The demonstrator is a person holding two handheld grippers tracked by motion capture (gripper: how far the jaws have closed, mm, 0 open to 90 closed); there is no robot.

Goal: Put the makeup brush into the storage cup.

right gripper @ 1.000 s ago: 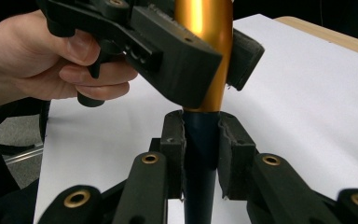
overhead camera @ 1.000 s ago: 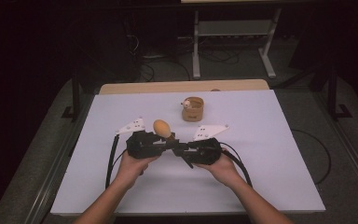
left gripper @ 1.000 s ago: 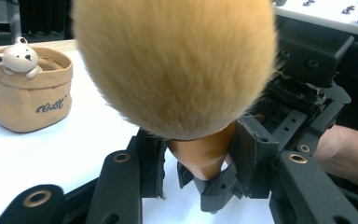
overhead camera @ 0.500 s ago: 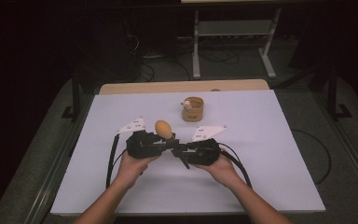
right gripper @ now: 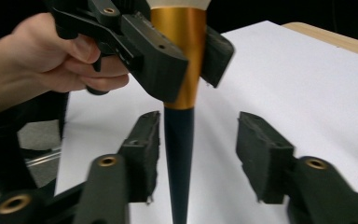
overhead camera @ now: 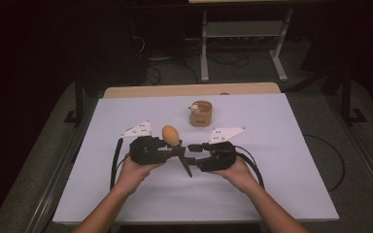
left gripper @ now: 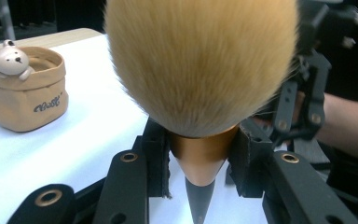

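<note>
Left gripper view, left hand-held gripper (left gripper: 200,163) clamping brush (left gripper: 200,70)

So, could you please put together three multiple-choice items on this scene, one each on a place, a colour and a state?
1. Where does the small tan pouch with the bear stand?
A. On the white table, beyond the grippers
B. On the floor
C. Between the right tongs

2. What colour is the ferrule of the makeup brush?
A. Green
B. Gold
C. Red

3. How do the right tongs stand to the brush handle?
A. Clamped on it
B. Pads apart from it on both sides, having just been opening
C. Pressed flat on the table

Key: 1 A, the high view shows it there. 2 B, both gripper views show gold. 3 B, gaps show beside the handle, while the left tongs clamp the ferrule.
</note>
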